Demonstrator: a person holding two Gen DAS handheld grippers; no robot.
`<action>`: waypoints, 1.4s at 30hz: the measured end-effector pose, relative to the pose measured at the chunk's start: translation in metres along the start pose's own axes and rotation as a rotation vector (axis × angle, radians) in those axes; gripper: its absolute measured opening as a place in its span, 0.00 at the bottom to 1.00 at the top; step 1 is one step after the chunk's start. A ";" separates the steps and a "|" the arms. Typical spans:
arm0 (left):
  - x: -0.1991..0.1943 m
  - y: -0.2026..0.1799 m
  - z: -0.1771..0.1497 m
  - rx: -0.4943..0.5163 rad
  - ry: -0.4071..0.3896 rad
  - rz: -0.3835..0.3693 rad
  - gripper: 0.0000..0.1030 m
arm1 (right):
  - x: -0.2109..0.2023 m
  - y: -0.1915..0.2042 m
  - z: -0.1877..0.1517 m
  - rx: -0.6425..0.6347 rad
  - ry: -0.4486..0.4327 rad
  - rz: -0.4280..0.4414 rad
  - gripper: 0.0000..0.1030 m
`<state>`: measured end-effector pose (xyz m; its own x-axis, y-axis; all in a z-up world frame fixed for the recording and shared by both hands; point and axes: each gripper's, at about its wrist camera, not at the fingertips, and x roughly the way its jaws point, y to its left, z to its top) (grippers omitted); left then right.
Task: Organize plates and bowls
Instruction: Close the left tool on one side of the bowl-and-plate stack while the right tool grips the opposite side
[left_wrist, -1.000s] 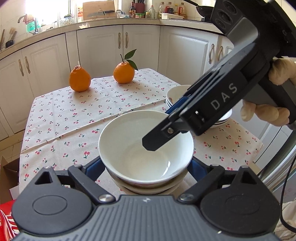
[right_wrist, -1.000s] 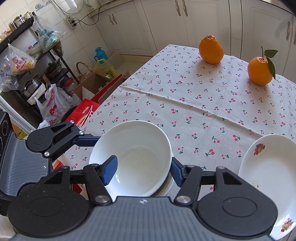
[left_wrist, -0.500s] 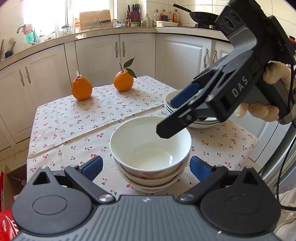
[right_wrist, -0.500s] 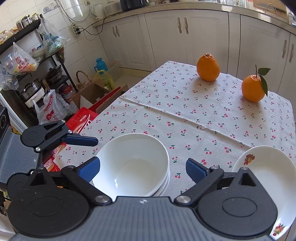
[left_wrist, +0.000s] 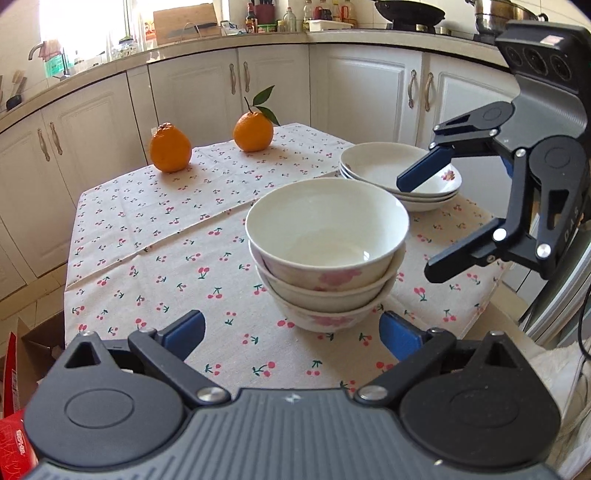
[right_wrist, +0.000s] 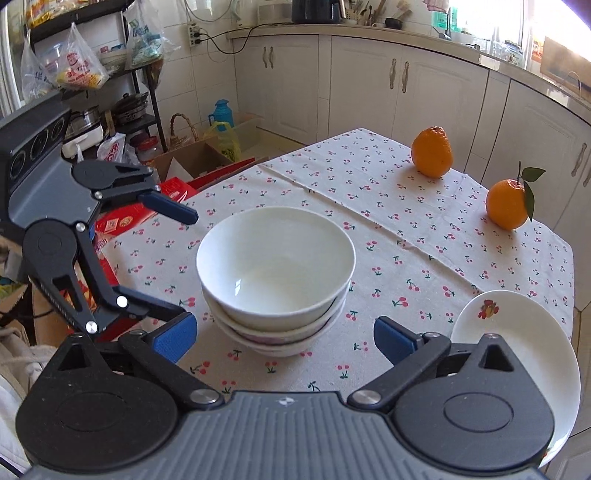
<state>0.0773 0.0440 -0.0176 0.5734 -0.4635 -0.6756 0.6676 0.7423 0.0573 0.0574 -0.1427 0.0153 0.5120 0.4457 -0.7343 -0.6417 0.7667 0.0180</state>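
Three white bowls with pink flowers sit nested in a stack (left_wrist: 327, 251) (right_wrist: 275, 273) on the cherry-print tablecloth (left_wrist: 155, 236). My left gripper (left_wrist: 291, 330) (right_wrist: 183, 264) is open, its blue pads just short of the stack, touching nothing. My right gripper (right_wrist: 284, 338) (left_wrist: 424, 225) hangs to the right of the stack in the left wrist view. Its jaws are opening wide and nothing is between them. A stack of shallow white plates (left_wrist: 400, 177) (right_wrist: 517, 343) stands behind it at the table's far right.
Two oranges (left_wrist: 170, 147) (left_wrist: 253, 127) rest at the table's far side, one with a leaf. White kitchen cabinets (left_wrist: 273, 81) ring the table. Red boxes and cardboard (right_wrist: 147, 206) lie on the floor off the table's left edge.
The right gripper let go of the top bowl's rim, opened wide and drew back to the right. The left gripper pulled back from around the bowls. The stack now stands free.
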 end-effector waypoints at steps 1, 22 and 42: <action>0.001 -0.001 0.000 0.010 0.002 -0.004 0.97 | 0.001 0.002 -0.002 -0.015 0.001 -0.006 1.00; 0.046 0.016 0.007 0.094 0.065 -0.149 0.97 | 0.055 0.006 -0.009 -0.252 0.075 -0.033 1.00; 0.067 0.030 0.029 0.267 0.161 -0.389 0.88 | 0.060 -0.009 0.011 -0.296 0.130 0.176 0.91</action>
<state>0.1494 0.0219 -0.0398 0.1915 -0.5853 -0.7879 0.9277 0.3701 -0.0495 0.1003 -0.1180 -0.0216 0.3138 0.4820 -0.8181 -0.8608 0.5080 -0.0309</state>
